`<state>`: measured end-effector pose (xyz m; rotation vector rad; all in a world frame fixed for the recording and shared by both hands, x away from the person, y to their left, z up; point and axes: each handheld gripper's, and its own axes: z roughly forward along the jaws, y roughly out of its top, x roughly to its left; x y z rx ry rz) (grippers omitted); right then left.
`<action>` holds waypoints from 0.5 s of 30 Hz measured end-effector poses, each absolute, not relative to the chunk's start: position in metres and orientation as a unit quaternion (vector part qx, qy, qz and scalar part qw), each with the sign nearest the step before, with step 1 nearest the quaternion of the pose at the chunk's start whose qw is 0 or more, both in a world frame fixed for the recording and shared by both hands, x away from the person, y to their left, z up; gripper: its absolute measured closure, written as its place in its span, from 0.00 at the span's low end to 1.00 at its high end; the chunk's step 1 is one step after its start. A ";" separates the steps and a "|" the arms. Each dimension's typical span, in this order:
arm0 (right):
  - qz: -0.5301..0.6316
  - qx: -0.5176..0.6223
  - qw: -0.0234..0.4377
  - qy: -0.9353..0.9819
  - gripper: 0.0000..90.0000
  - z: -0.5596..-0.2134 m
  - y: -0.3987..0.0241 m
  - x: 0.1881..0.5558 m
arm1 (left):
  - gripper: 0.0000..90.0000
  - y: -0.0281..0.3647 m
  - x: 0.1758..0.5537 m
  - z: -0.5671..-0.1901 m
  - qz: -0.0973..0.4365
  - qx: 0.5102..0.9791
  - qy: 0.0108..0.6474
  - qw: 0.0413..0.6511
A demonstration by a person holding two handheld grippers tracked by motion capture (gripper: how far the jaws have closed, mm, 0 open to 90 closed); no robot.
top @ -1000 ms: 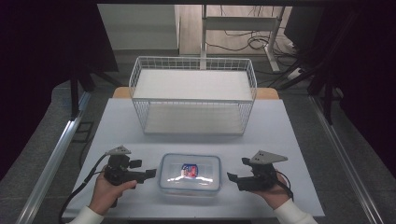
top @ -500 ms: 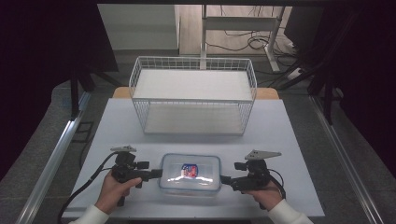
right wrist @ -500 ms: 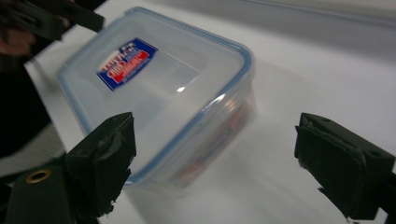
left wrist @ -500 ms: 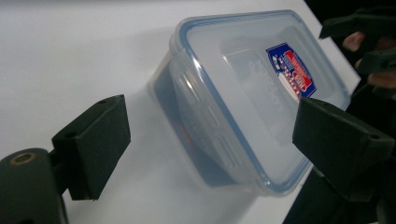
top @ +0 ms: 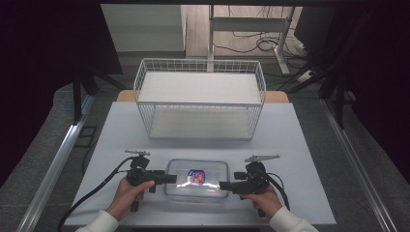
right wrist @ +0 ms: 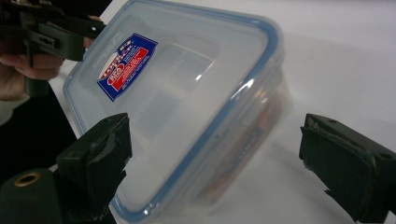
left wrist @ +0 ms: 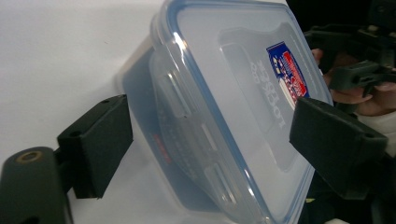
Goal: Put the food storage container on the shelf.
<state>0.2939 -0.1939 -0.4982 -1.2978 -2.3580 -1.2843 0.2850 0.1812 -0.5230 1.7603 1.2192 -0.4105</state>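
Container sat low centre of the high view on the counter, lid clipped on. Left tongs and right tongs both spread, straddling its short ends; right jaws had just been opening, pads not pressing. Risk: smooth plastic walls, uneven squeeze could skid or tip it. Wire basket behind.

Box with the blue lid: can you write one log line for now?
box: on table, lid on | left gripper: open at end | right gripper: open at other end
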 end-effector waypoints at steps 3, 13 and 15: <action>-0.429 -0.442 0.094 -0.782 0.11 -0.502 -0.190 0.296 | 0.18 0.179 0.285 -0.525 -0.186 0.713 0.489 0.467; -0.425 -0.485 0.145 -0.750 0.32 -0.504 -0.190 0.295 | 0.33 0.183 0.284 -0.521 -0.178 0.714 0.499 0.458; -0.431 -0.490 0.152 -0.742 0.38 -0.503 -0.194 0.295 | 0.36 0.184 0.283 -0.520 -0.178 0.714 0.499 0.458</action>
